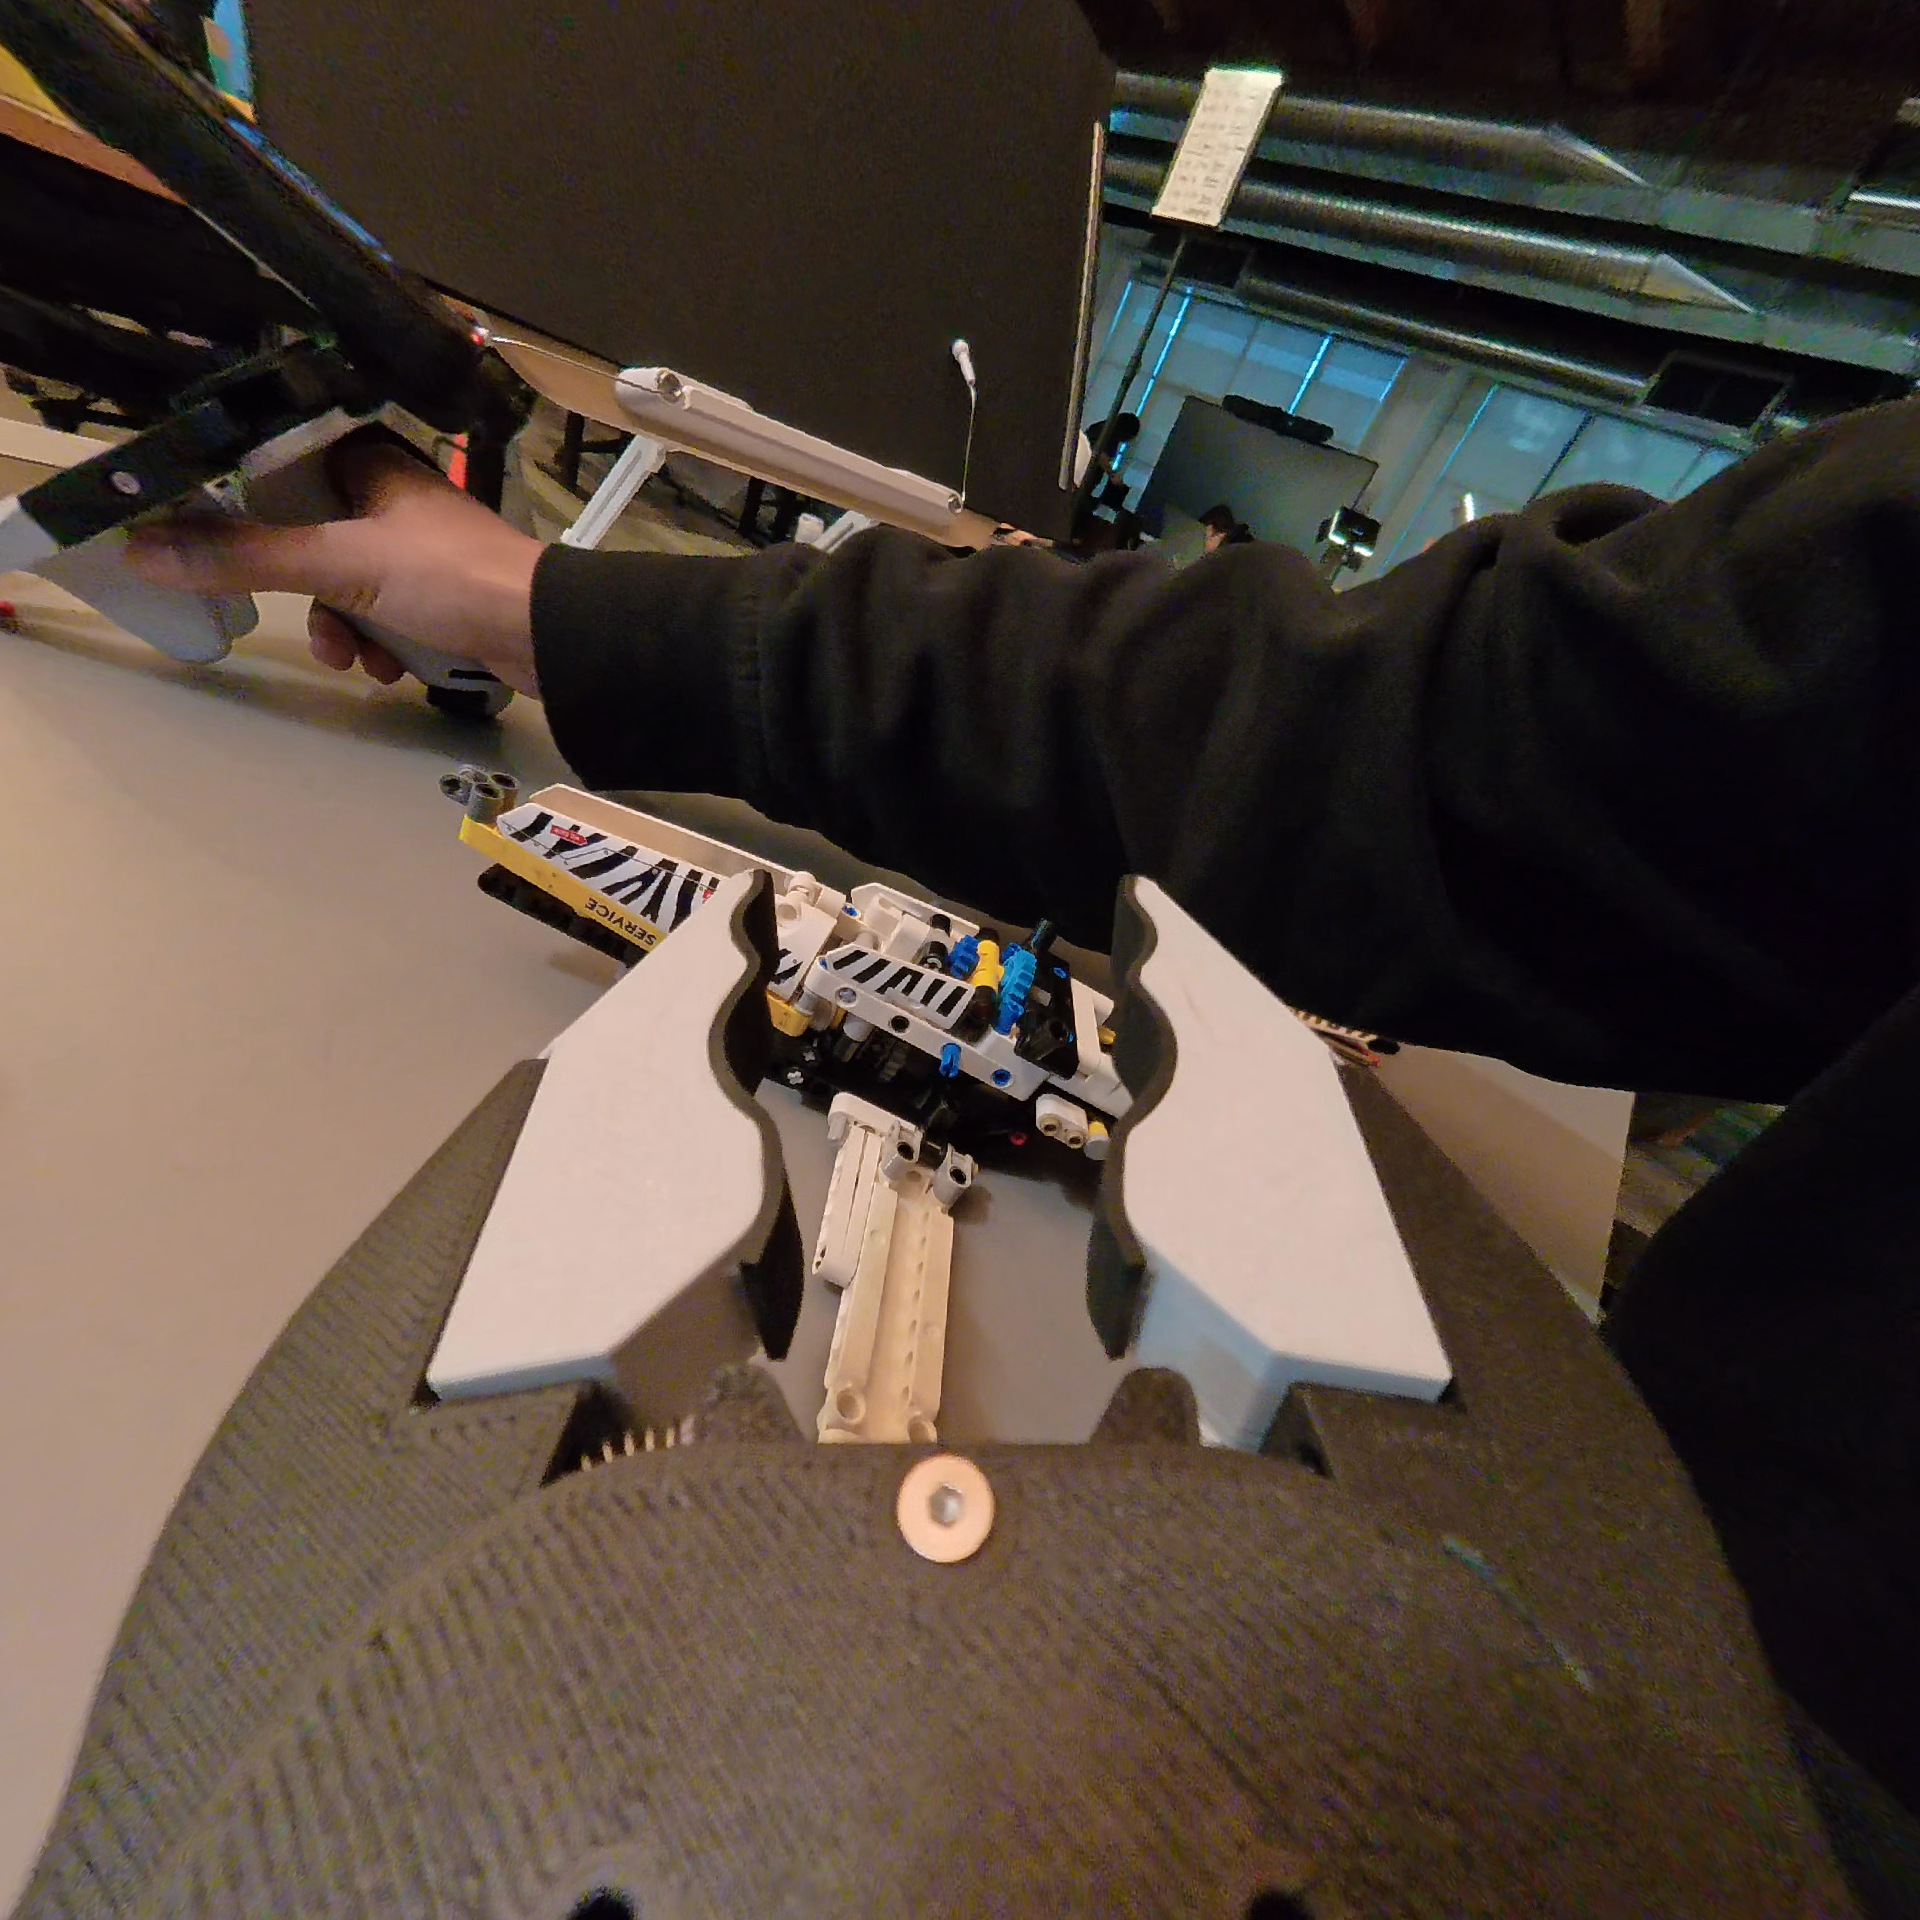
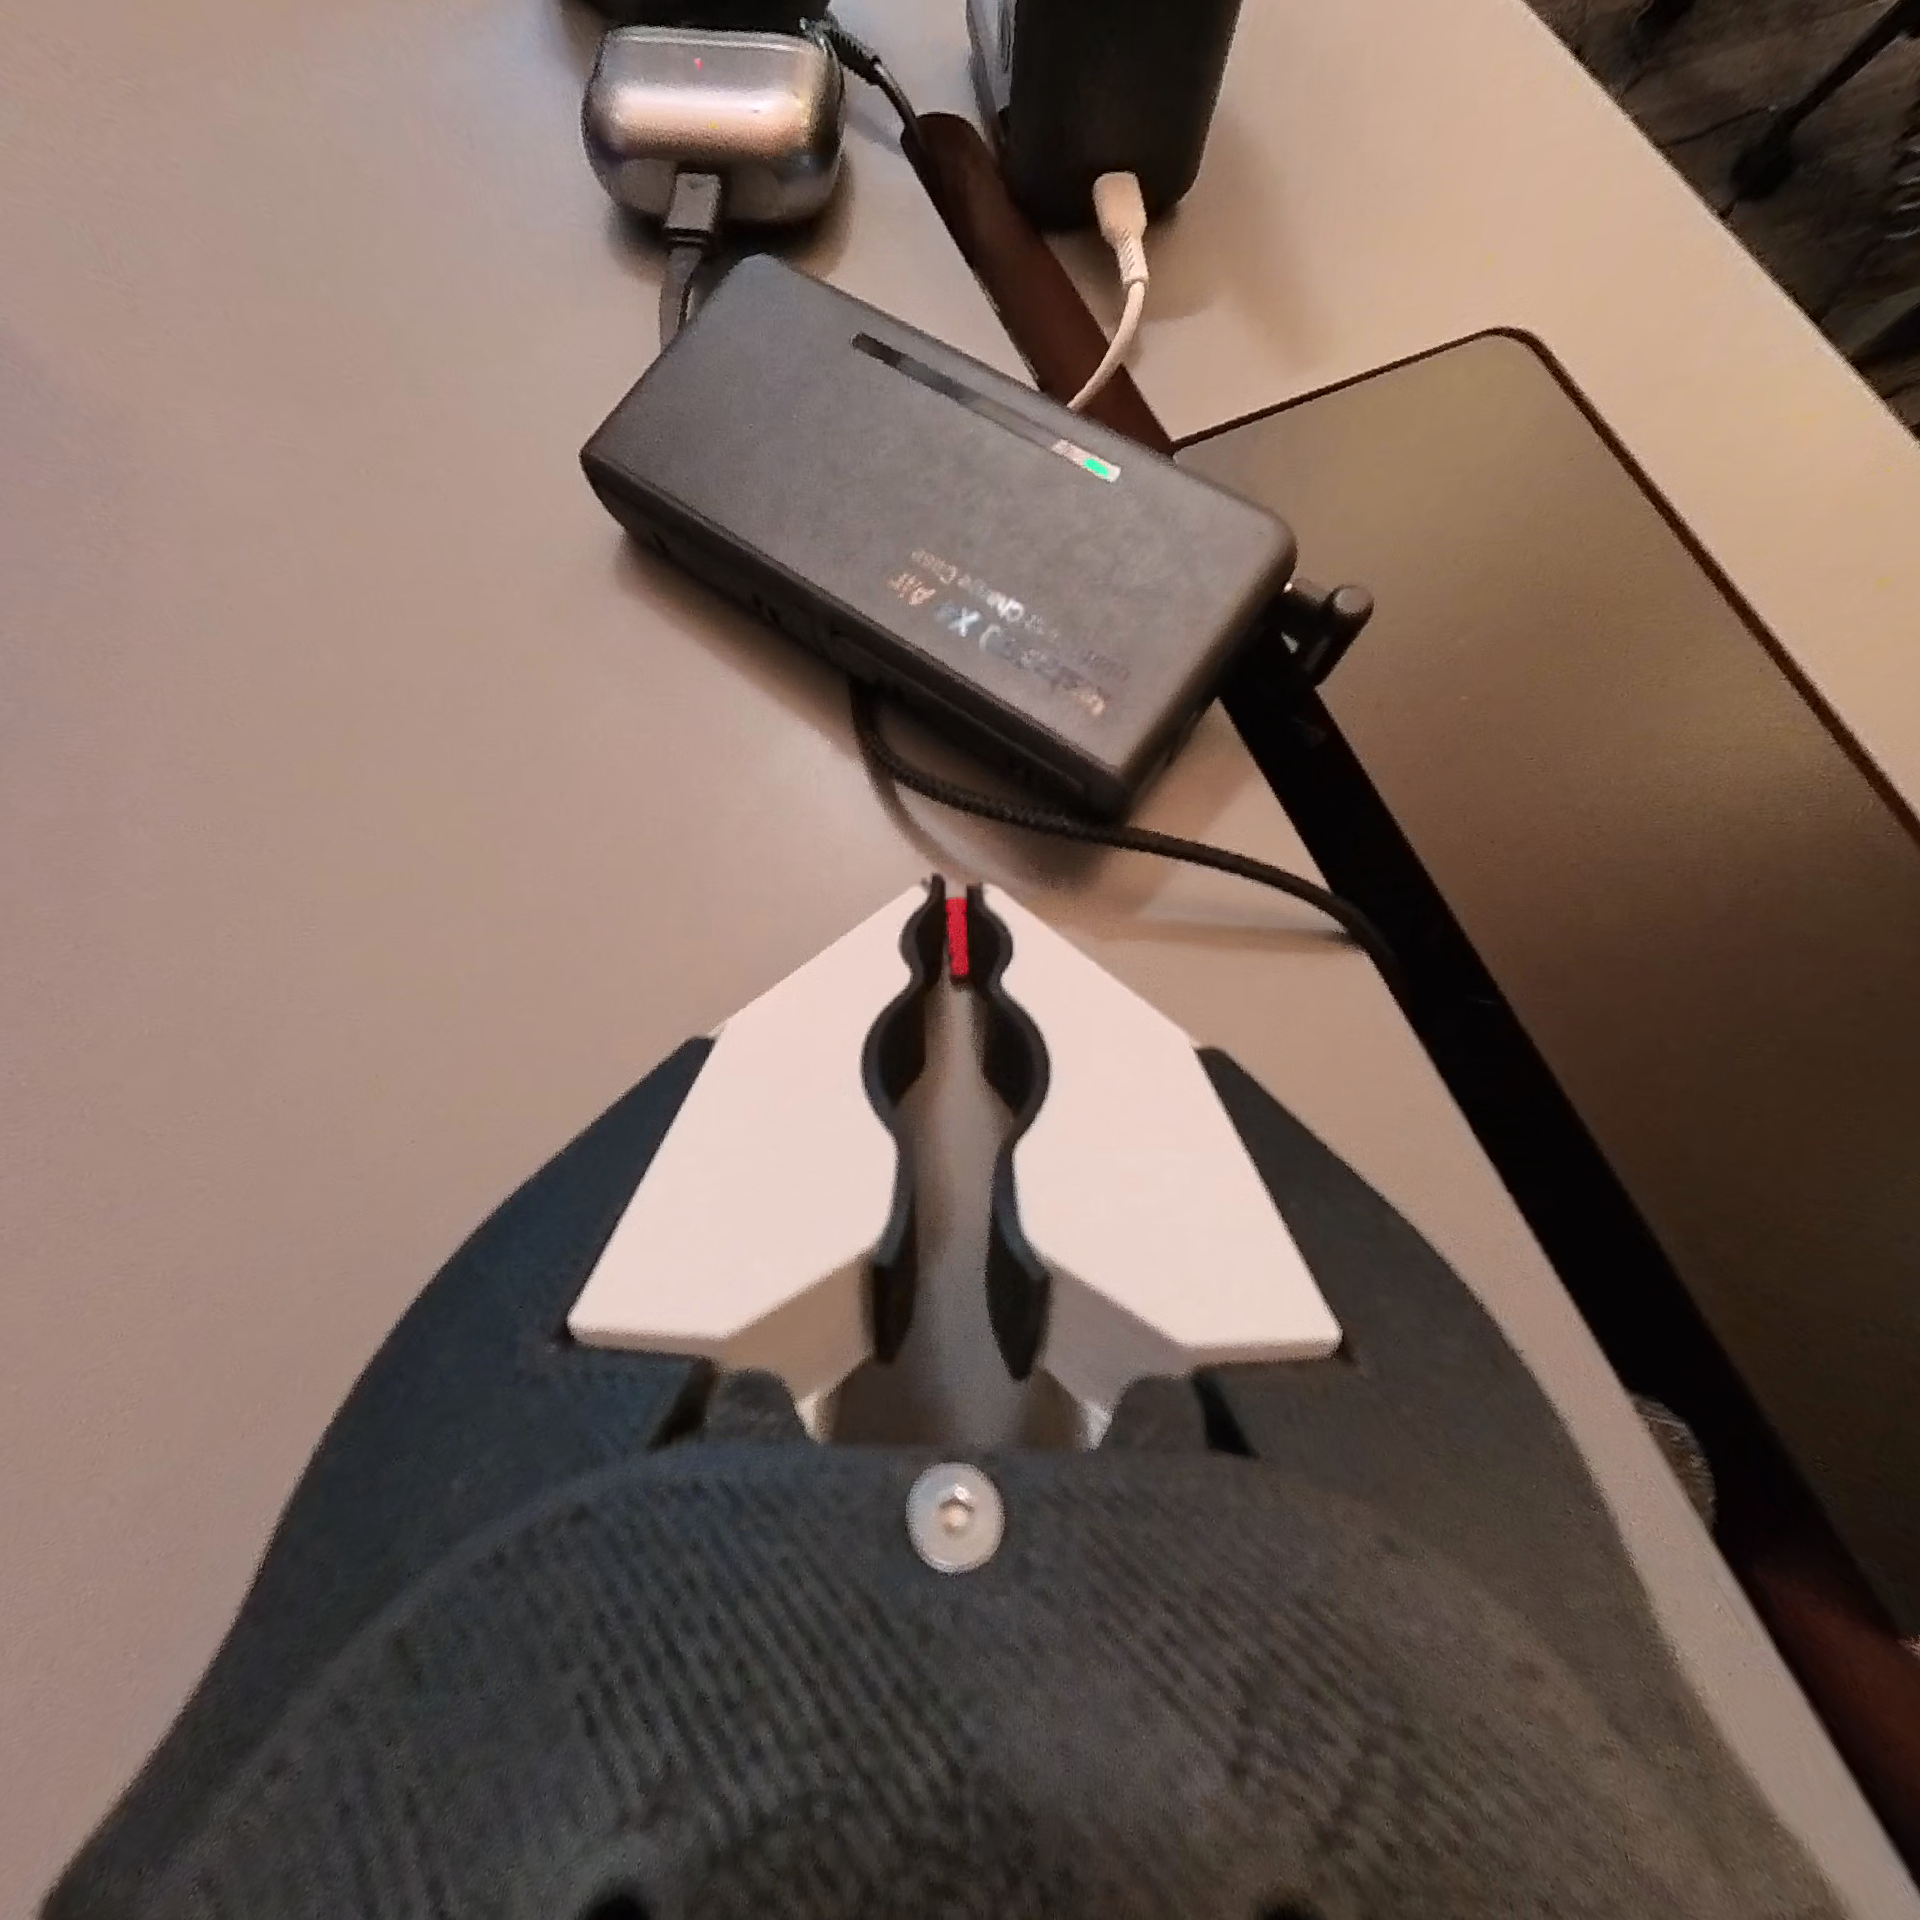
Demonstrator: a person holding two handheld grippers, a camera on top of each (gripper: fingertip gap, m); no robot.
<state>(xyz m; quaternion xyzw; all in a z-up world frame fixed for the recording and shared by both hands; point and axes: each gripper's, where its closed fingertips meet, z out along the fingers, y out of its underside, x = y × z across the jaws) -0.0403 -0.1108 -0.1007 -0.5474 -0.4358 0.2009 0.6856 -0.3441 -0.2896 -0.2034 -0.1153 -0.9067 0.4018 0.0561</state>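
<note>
My left gripper [image 1: 940, 920] reaches over a toy brick model [image 1: 914, 997] that lies on the grey table [image 1: 208, 1039]. The model is white, yellow and black, with zebra stripes and blue pins. Its mid body fills the space between my fingertips, and both pads [image 1: 753, 966] rest against its sides. A long white beam [image 1: 883, 1278] of the model runs back between my fingers. My right gripper [image 2: 954, 896] is shut on a small red pin [image 2: 957, 938] and holds it at the fingertips above the table [image 2: 260, 623], just short of a black box [image 2: 935, 540].
A person's hand [image 1: 416, 582] and black sleeve [image 1: 1143, 748] cross above the model. Beyond my right gripper lie a braided cable [image 2: 1195, 852], a grey case [image 2: 712, 120] on a cable, a black cylinder [image 2: 1112, 94] and a dark flat panel [image 2: 1610, 779] by the table's right edge. Spacing between my two grippers at the tips: around 35 centimeters. Measured from the fingertips, the grey case [image 2: 712, 120] is 20 centimeters or so from the right gripper and 45 centimeters from the left.
</note>
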